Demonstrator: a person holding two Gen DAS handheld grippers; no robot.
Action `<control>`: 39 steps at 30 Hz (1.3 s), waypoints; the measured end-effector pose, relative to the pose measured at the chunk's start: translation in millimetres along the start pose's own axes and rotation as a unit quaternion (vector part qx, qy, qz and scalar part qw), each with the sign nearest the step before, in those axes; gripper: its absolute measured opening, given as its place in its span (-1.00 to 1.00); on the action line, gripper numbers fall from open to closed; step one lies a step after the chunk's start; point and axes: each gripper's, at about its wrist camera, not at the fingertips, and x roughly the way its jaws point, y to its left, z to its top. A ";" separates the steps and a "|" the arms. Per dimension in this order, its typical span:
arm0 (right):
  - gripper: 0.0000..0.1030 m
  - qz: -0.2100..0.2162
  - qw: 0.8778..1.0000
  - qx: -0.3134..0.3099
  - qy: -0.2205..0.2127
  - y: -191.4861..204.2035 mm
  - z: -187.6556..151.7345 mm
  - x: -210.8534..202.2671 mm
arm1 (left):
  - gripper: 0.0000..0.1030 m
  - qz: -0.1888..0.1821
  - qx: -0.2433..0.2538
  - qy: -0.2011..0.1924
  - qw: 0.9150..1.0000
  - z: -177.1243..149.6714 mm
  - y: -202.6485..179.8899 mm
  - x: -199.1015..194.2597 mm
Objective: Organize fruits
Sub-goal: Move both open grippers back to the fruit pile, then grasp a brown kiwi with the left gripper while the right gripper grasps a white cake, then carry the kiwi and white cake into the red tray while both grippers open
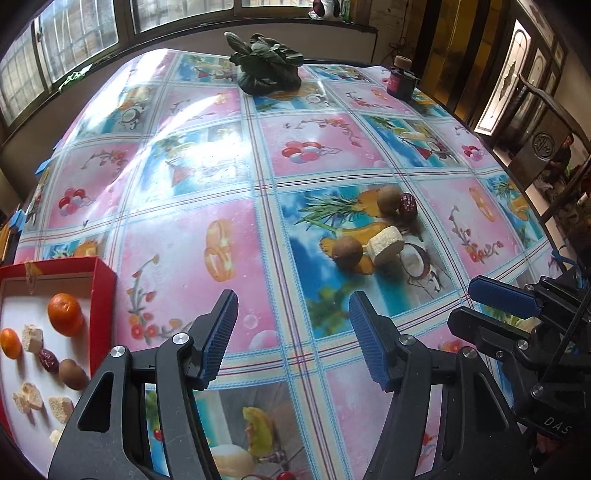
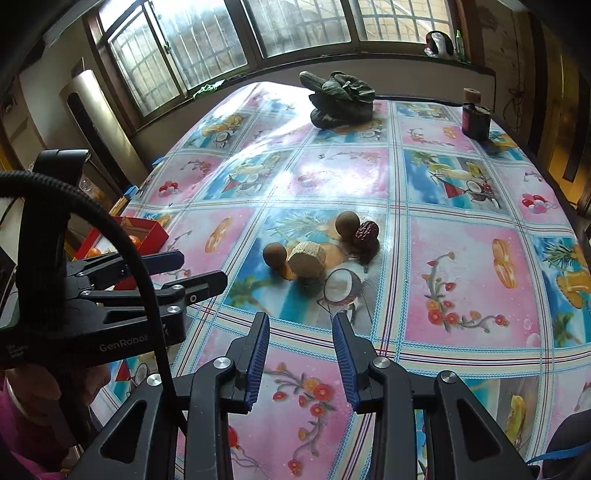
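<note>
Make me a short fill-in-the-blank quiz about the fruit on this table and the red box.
1. The red box already holds ____ oranges.
2. The pale round cake lies between two ____ round fruits.
3. The dark red date rests against a brown fruit, outside the ____.
4. Both grippers' fingers hold ____.

Missing words: two; brown; box; nothing

cloth (image 2: 461,258) clear to fruit cluster (image 2: 317,243)

Home dining room: patterned oilcloth table (image 1: 207,177), wooden chair (image 1: 546,144), barred windows (image 2: 295,22), leafy greens (image 2: 340,98).
</note>
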 end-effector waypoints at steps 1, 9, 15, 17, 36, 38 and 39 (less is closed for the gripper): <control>-0.33 0.001 1.000 0.000 0.000 -1.0 -0.2 -0.2 | 0.22 -0.004 0.008 0.002 1.000 2.7 -3.6 3.1; -0.33 0.004 1.000 0.011 0.000 -12.9 5.5 4.5 | 0.22 -0.019 0.047 0.005 0.999 19.3 -20.6 25.8; -0.32 0.005 1.000 0.016 0.001 -21.3 9.2 6.8 | -0.11 -0.025 0.063 0.017 0.998 23.3 -24.4 40.5; -0.32 0.006 1.000 0.018 0.001 -23.0 9.5 8.0 | -0.34 -0.021 0.064 0.009 0.998 24.4 -24.3 40.4; -0.32 -0.011 0.999 -0.025 0.028 1.7 41.9 49.3 | -0.60 -0.015 0.029 -0.009 0.999 11.2 5.6 2.3; -0.32 -0.024 0.999 -0.032 0.035 2.4 46.5 58.8 | -0.60 -0.015 0.024 -0.010 1.000 8.3 8.8 -2.2; -0.32 -0.023 0.998 -0.040 0.035 3.5 47.9 62.6 | -0.60 -0.013 0.022 -0.011 1.000 6.7 10.7 -4.0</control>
